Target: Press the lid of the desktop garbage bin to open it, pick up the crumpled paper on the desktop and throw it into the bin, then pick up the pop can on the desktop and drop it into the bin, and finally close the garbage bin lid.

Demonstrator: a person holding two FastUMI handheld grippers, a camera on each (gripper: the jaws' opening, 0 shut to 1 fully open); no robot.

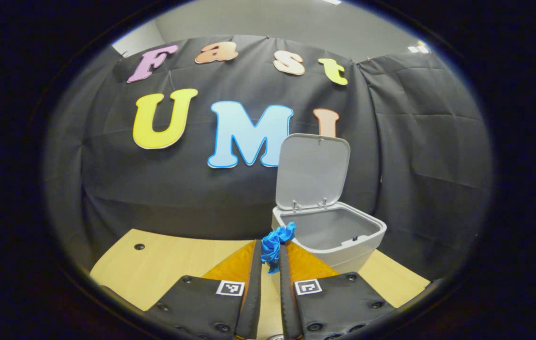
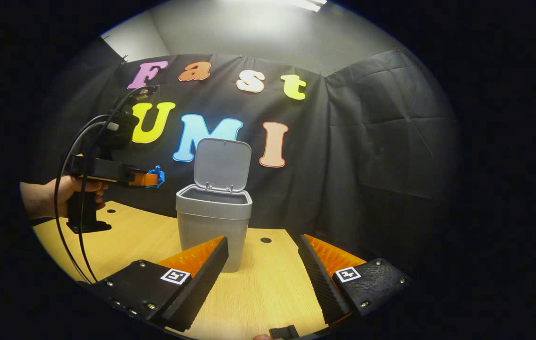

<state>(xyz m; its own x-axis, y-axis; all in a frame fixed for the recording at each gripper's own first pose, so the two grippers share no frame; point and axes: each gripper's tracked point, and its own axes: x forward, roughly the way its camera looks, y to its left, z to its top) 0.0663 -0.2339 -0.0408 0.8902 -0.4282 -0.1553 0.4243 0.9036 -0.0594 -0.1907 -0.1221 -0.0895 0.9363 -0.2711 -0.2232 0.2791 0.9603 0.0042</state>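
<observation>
The grey desktop bin (image 1: 331, 233) (image 2: 213, 222) stands on the wooden table with its lid (image 1: 312, 171) (image 2: 222, 164) swung up and open. My left gripper (image 1: 271, 255) is shut on a crumpled blue paper (image 1: 275, 243), held in the air just short of the bin's near rim. In the right gripper view the same left gripper (image 2: 154, 178), held by a hand (image 2: 60, 193), carries the blue paper (image 2: 157, 175) to the left of the bin, at about rim height. My right gripper (image 2: 263, 255) stands open low over the table in front of the bin, with nothing between its fingers.
The wooden table (image 2: 268, 288) has small round holes (image 2: 265, 240) (image 1: 139, 246) near its back edge. Black cloth walls close the booth behind and to the right of the bin. Cables (image 2: 67, 208) hang from the left gripper.
</observation>
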